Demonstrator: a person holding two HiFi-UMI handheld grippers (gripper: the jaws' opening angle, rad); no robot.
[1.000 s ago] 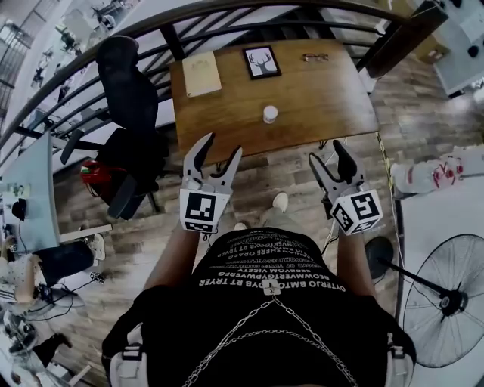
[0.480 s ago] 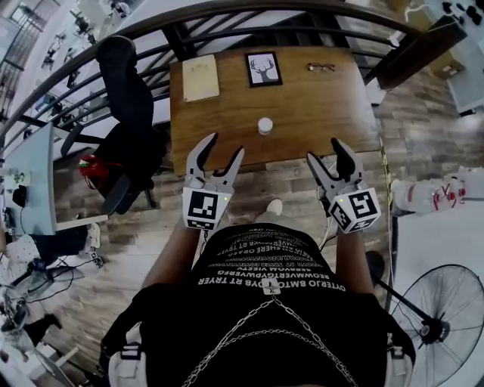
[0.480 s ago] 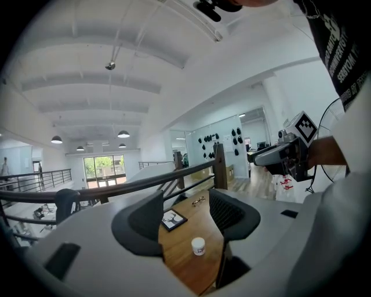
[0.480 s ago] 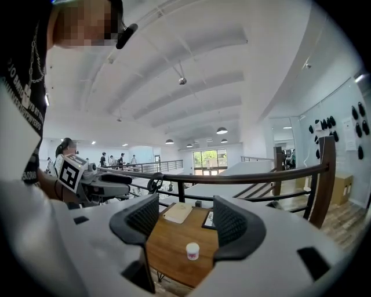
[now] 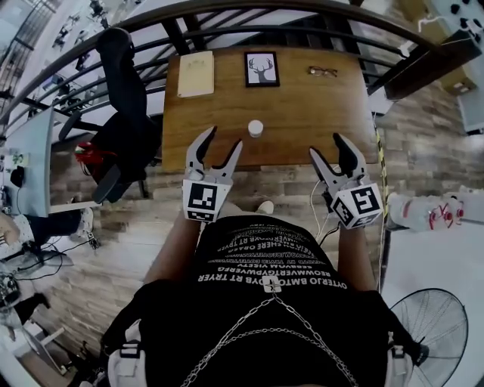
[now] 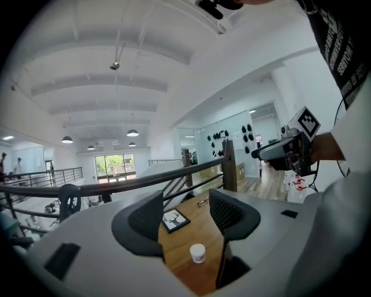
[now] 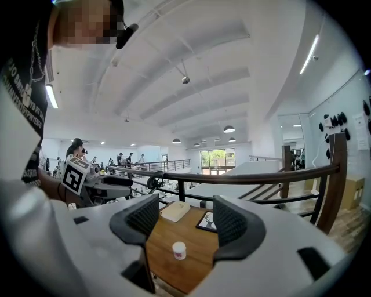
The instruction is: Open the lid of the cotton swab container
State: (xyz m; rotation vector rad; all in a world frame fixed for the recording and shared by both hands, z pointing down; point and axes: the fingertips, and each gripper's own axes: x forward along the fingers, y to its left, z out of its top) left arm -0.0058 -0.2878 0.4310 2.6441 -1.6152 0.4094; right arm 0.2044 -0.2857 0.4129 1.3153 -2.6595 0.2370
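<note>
The cotton swab container point(image 5: 255, 128) is a small white round jar with its lid on, standing near the front edge of the wooden table point(image 5: 310, 113). My left gripper point(image 5: 224, 140) hangs over the table's front edge, just left of and short of the jar, open and empty. My right gripper point(image 5: 327, 148) is open and empty at the front edge, farther right. In the left gripper view the jar point(image 6: 197, 253) shows low between the spread jaws of the left gripper point(image 6: 185, 216), still some way ahead. The right gripper view shows the jar point(image 7: 179, 250) likewise ahead of the right gripper point(image 7: 179, 219).
On the table's far side lie a tan notebook point(image 5: 196, 73), a framed deer picture point(image 5: 262, 68) and glasses point(image 5: 323, 72). A dark railing point(image 5: 227, 17) runs behind the table. A black office chair point(image 5: 125, 91) stands at the left, a floor fan point(image 5: 427, 336) at the lower right.
Both grippers have moved forward from over the floor to the table's front edge, nearer the jar. Their jaws stay spread as before.
</note>
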